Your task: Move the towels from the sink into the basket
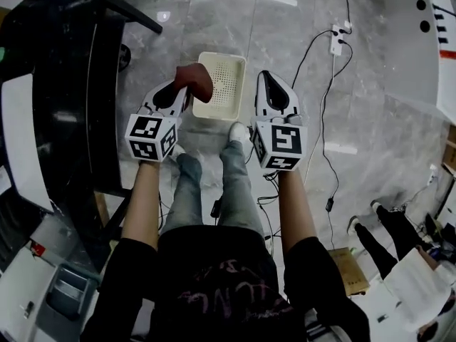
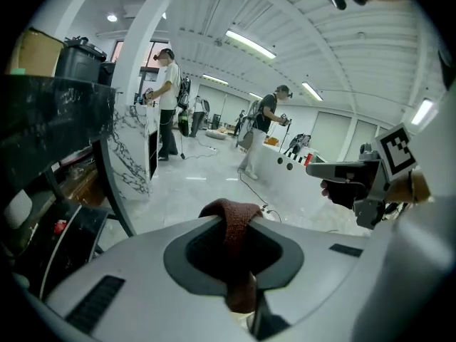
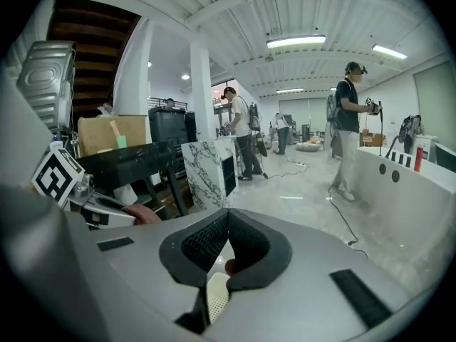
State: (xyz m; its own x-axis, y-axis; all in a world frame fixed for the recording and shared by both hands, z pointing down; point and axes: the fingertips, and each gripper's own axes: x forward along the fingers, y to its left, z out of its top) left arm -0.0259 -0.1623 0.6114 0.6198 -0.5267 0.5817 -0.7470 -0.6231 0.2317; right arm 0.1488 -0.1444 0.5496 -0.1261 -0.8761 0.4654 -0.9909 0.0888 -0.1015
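A dark red towel (image 1: 196, 80) hangs bunched from my left gripper (image 1: 184, 89), whose jaws are shut on it. In the left gripper view the towel (image 2: 234, 223) fills the gap between the jaws and folds over their tips. The white mesh basket (image 1: 241, 84) stands on the floor just beyond both grippers, and the towel is over its left edge. My right gripper (image 1: 265, 77) is level with the basket's right side, shut, with nothing in it. Through its jaws (image 3: 225, 214) a bit of the basket (image 3: 216, 296) shows. No sink is in view.
A black counter (image 1: 71, 84) runs along the left. A power strip (image 1: 336, 40) and black cables (image 1: 324, 120) lie on the grey floor to the right. The person's feet (image 1: 239, 132) stand just before the basket. Another person (image 1: 388, 244) is at the lower right.
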